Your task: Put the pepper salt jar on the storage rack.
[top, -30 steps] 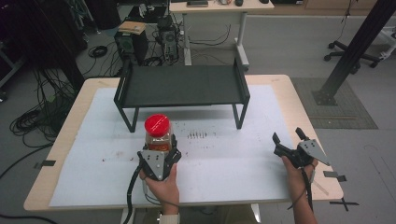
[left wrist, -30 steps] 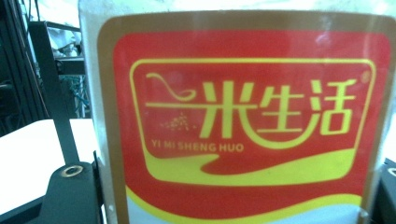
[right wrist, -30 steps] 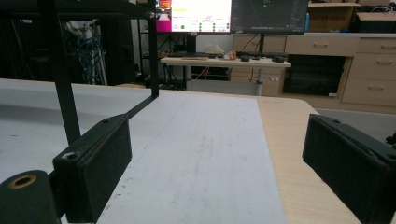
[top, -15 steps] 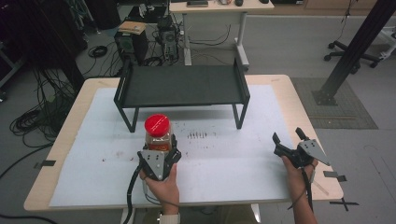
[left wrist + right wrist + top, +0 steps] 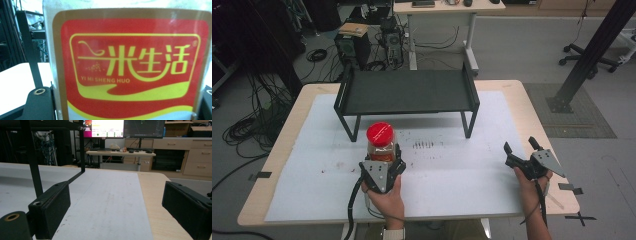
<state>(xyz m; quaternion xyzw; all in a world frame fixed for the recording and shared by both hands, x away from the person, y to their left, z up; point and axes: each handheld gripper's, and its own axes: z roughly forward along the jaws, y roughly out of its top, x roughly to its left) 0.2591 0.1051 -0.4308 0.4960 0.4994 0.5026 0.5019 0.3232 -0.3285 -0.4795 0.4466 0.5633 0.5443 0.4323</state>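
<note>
Left gripper and jar: same clamp, same spot as before.

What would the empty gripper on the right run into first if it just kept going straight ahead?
Probably nothing soon: the right gripper, jaws open, points along the bare white mat. The black rack's leg stands off to its left, likely outside that line.

Jar on mat, in front of rack's left leg; left gripper just behind jar, right gripper far right.
</note>
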